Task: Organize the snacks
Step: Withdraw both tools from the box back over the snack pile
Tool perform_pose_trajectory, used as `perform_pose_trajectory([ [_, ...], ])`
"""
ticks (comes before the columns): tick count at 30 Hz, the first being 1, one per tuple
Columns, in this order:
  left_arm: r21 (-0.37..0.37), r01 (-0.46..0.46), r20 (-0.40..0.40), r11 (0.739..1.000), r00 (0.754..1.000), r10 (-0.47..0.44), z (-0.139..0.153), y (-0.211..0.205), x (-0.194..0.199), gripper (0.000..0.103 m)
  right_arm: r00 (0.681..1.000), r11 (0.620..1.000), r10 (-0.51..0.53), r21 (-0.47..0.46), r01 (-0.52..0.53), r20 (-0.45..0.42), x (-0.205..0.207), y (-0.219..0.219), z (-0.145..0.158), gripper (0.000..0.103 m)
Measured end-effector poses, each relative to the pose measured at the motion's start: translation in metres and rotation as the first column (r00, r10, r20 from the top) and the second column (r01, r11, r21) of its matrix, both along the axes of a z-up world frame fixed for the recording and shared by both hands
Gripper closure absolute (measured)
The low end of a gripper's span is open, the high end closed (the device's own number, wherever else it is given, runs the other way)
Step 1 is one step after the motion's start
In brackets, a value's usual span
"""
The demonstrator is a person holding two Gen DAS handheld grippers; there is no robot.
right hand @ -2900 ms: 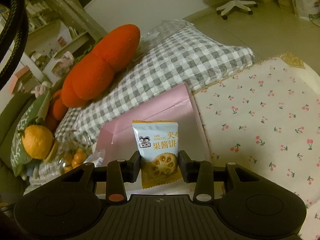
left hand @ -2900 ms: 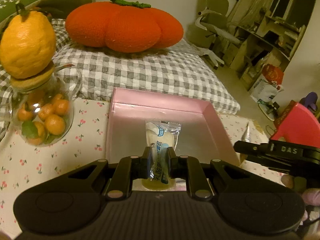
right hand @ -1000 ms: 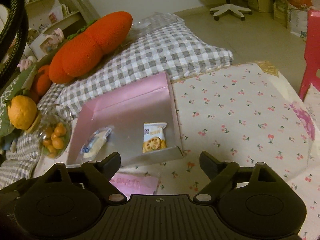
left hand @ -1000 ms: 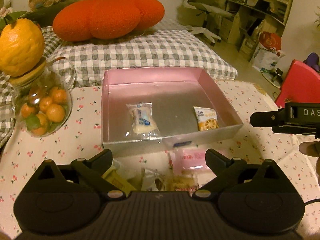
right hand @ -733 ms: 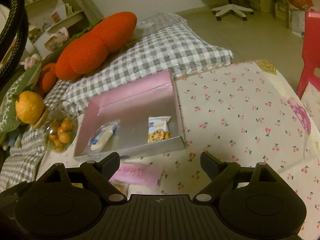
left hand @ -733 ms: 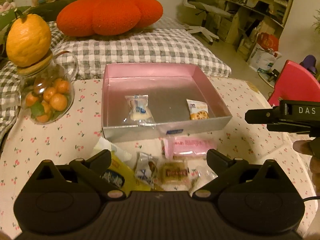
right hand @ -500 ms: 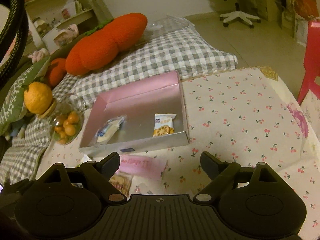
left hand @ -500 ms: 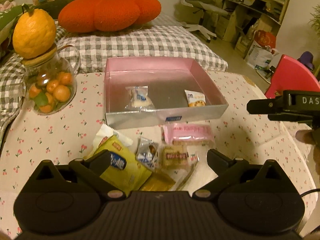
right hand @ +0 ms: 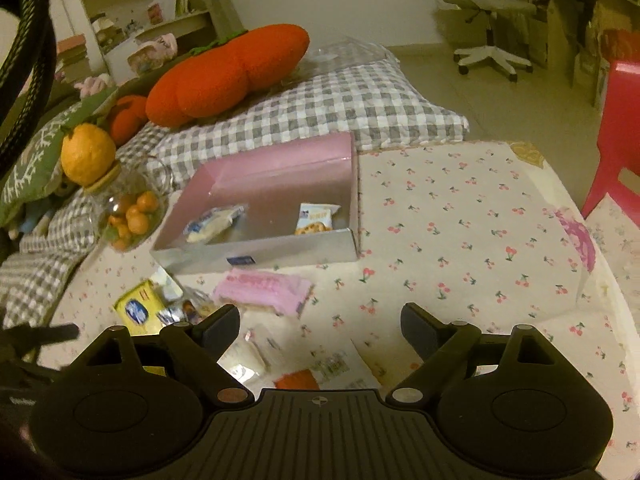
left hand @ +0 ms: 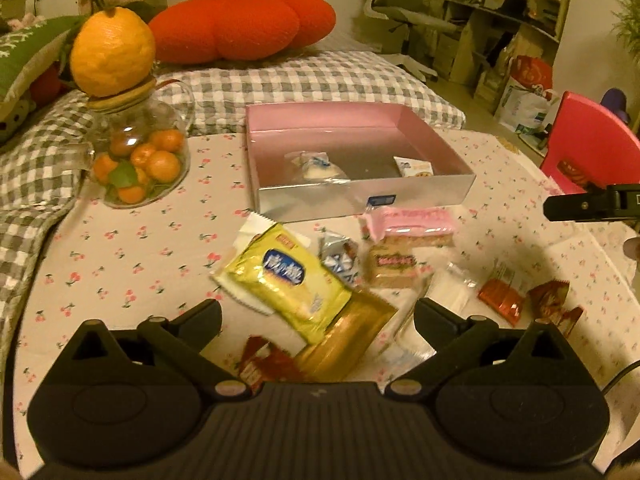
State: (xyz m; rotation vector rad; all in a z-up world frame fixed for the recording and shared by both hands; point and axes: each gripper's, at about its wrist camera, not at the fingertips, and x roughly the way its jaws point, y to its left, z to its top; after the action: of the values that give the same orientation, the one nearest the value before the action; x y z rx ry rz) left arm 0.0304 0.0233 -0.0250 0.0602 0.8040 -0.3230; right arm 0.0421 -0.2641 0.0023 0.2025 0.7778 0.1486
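Withdrawn from pink box (left hand: 360, 196): left gripper (left hand: 318, 316), right gripper (right hand: 320, 320), jaws apart, empty; yellow packet (left hand: 280, 280) lies between left jaws, to be collected next.

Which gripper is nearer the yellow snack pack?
Left. The left gripper, open, hangs just short of the yellow snack pack; the right gripper, open, sits off to its right.

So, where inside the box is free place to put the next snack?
The pink box is bare along its back wall and between the white packet and biscuit packet. The tablecloth right of the box is bare too. In front, around the yellow packet, it is crowded.
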Motion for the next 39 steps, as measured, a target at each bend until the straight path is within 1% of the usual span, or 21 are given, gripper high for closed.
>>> perform_pose_trajectory([
  [3,0.015,0.016,0.017,1.0,1.0,-0.016,-0.003,0.006,-0.008,0.0,1.0,0.999,0.025,-0.044,-0.025,0.009,-0.01,-0.001,-0.008,0.013],
  [9,0.026,0.061,0.055,0.998,0.997,-0.062,-0.01,0.01,-0.023,0.001,0.998,0.99,0.06,-0.129,-0.061,-0.008,-0.03,-0.001,-0.029,0.013],
  [13,0.023,0.118,0.068,0.993,0.991,-0.119,-0.014,0.002,-0.033,0.001,0.997,0.985,0.072,-0.159,-0.074,-0.019,-0.04,-0.004,-0.04,0.013],
  [19,0.02,0.226,0.066,0.974,0.972,-0.227,-0.023,-0.023,-0.046,0.001,0.994,0.977,0.106,-0.185,-0.109,-0.025,-0.053,-0.007,-0.055,0.013],
  [20,0.015,0.242,0.062,0.97,0.968,-0.243,-0.024,-0.026,-0.047,0.003,0.993,0.975,0.113,-0.189,-0.116,-0.028,-0.053,-0.007,-0.057,0.013],
  [21,0.011,0.256,0.051,0.967,0.965,-0.257,-0.027,-0.03,-0.048,0.007,0.992,0.973,0.121,-0.192,-0.125,-0.033,-0.054,-0.006,-0.06,0.013],
  [24,-0.001,0.303,-0.001,0.953,0.953,-0.303,-0.034,-0.04,-0.046,0.015,0.989,0.971,0.139,-0.19,-0.148,-0.057,-0.055,-0.004,-0.069,0.013],
  [26,-0.004,0.318,-0.032,0.948,0.948,-0.318,-0.039,-0.045,-0.045,0.019,0.985,0.968,0.157,-0.186,-0.169,-0.074,-0.057,-0.003,-0.075,0.013],
  [30,-0.03,0.32,-0.08,0.947,0.944,-0.322,-0.046,-0.047,-0.039,0.022,0.977,0.958,0.188,-0.2,-0.205,-0.097,-0.059,0.001,-0.085,0.013],
  [32,-0.033,0.314,-0.1,0.949,0.944,-0.315,-0.051,-0.049,-0.035,0.025,0.978,0.956,0.192,-0.211,-0.206,-0.084,-0.06,0.002,-0.088,0.009],
  [33,-0.034,0.311,-0.11,0.95,0.943,-0.313,-0.053,-0.049,-0.033,0.025,0.978,0.956,0.19,-0.212,-0.204,-0.086,-0.059,0.002,-0.089,0.006],
  [37,-0.012,0.326,-0.076,0.945,0.942,-0.326,-0.057,-0.055,-0.029,0.022,0.979,0.958,0.18,-0.209,-0.196,-0.092,-0.053,0.001,-0.091,0.0],
  [39,0.001,0.338,-0.062,0.941,0.939,-0.338,-0.059,-0.057,-0.026,0.016,0.98,0.959,0.18,-0.207,-0.194,-0.084,-0.052,0.0,-0.093,0.0],
])
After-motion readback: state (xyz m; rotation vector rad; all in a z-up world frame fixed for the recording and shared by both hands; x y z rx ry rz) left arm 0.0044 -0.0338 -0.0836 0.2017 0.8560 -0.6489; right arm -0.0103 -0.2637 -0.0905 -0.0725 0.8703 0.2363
